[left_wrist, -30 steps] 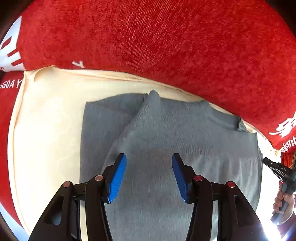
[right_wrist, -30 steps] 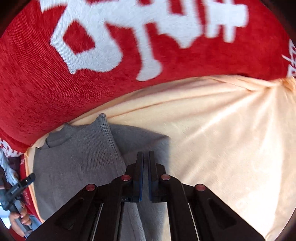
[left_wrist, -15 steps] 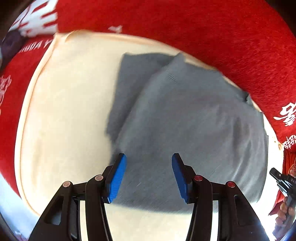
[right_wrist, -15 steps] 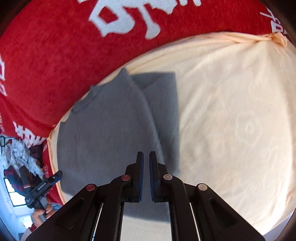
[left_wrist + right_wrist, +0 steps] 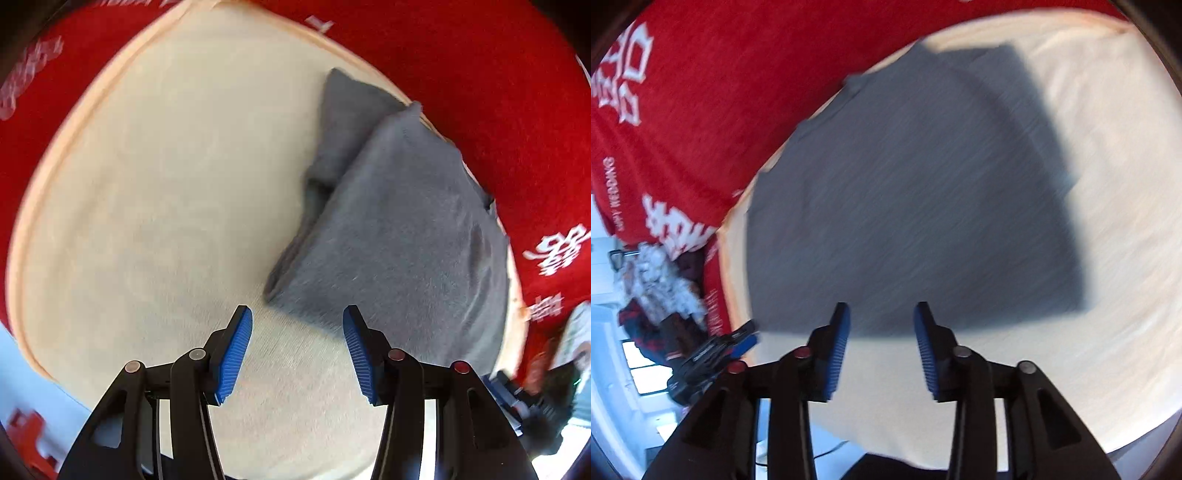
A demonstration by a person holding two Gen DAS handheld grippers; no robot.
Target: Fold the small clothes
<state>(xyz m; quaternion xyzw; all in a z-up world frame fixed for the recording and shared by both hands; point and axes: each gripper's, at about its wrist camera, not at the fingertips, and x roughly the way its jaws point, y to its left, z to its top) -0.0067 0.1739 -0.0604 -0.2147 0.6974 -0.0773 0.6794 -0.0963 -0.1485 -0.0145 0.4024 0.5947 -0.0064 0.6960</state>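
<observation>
A grey knitted sweater [image 5: 399,229] lies flat on a cream cloth [image 5: 166,206], its sleeves folded in over the body. My left gripper [image 5: 297,317] hovers open above the sweater's near left corner, nothing between its blue pads [image 5: 236,347]. In the right wrist view the same sweater [image 5: 905,206] fills the middle. My right gripper [image 5: 881,314] hangs over the sweater's near hem, its jaws opening, with nothing between them. The picture is blurred by motion.
A red blanket [image 5: 461,74] with white lettering lies along the far side of the cream cloth [image 5: 1108,206]. The other gripper shows at the right edge of the left view [image 5: 517,398] and at the lower left of the right view [image 5: 713,350]. Crumpled clothes [image 5: 657,280] lie left.
Both grippers have drawn back toward the sweater's near hem, so more cream cloth shows. The right gripper, shut before, has parted its jaws. The left gripper's opening is unchanged.
</observation>
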